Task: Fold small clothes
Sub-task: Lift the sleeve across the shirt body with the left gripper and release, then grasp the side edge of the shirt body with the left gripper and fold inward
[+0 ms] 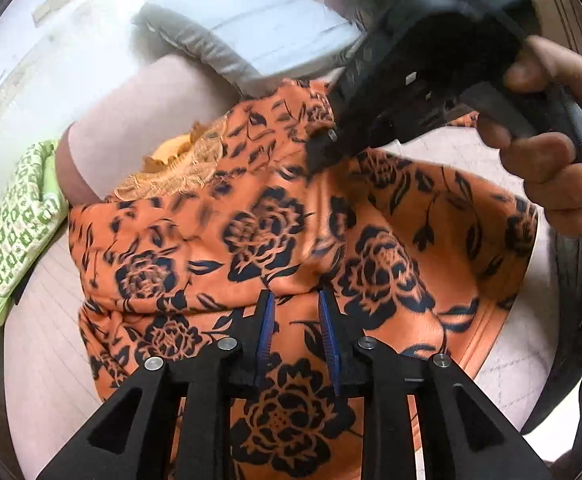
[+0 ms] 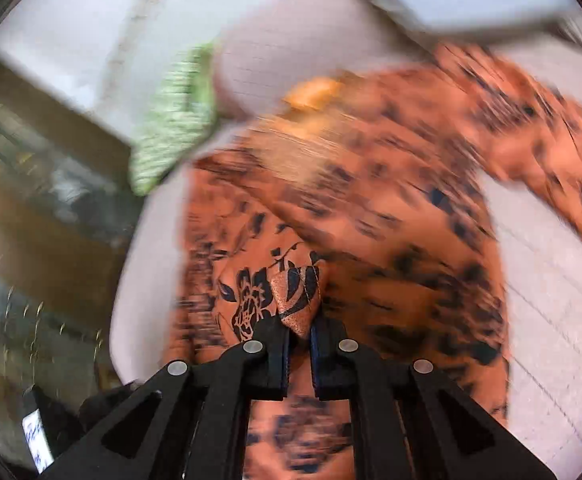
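An orange garment with black flower print [image 1: 275, 240] lies spread on a pale bed cover [image 1: 39, 344]. It has a lacy yellow-orange trim [image 1: 179, 164] at its far end. My left gripper [image 1: 295, 300] hovers over the cloth with a gap between its blue pads [image 1: 267, 324], and nothing sits between them. My right gripper [image 1: 323, 152] shows in the left wrist view, held by a hand [image 1: 551, 168], its tip on the garment's upper part. In the blurred right wrist view the right gripper [image 2: 299, 322] is shut on a fold of the garment [image 2: 297, 292].
A green patterned pillow [image 1: 19, 224] lies at the left edge of the bed. A grey-white pillow [image 1: 251, 32] sits at the far end. In the right wrist view a dark wooden floor area [image 2: 43, 208] lies left of the bed.
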